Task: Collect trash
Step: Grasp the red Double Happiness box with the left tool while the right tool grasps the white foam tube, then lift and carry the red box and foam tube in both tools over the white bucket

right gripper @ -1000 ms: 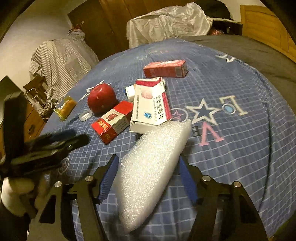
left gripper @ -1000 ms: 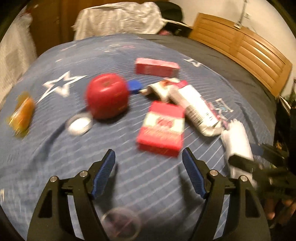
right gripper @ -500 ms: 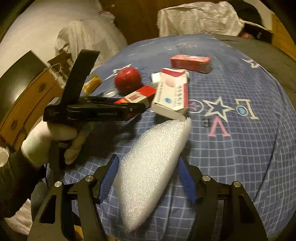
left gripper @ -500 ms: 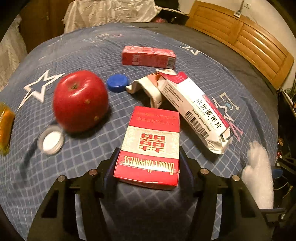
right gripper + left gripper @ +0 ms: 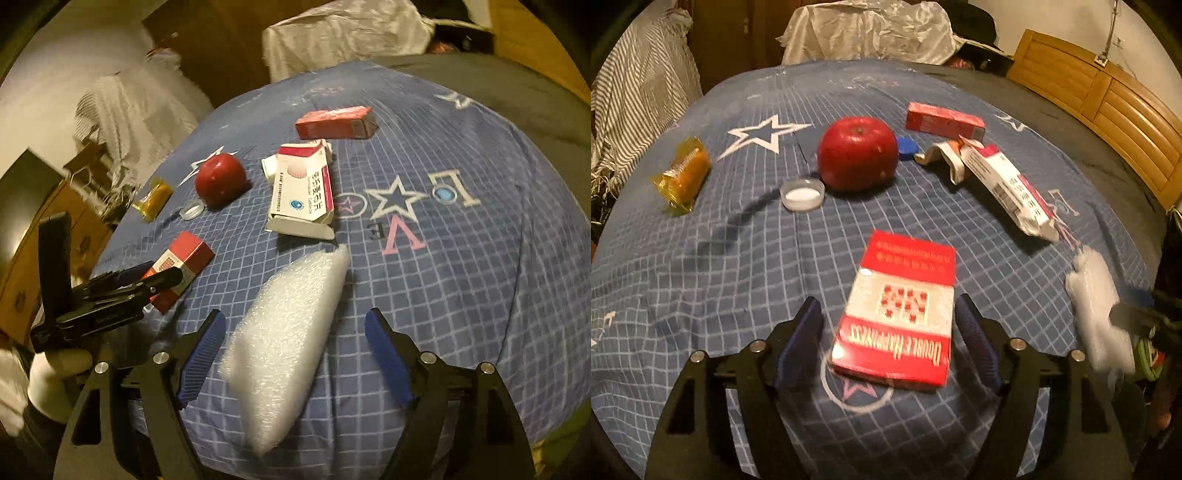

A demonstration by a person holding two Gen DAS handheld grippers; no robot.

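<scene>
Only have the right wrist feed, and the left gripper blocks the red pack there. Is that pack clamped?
Observer: No. The left wrist view shows the left gripper open around the Double Happiness cigarette pack, with a gap at its left finger.
Operator: Any trash hidden behind the apple?
Observer: Yes. A blue bottle cap lies just behind the apple, partly covered by it, on the side toward the white medicine box.
</scene>
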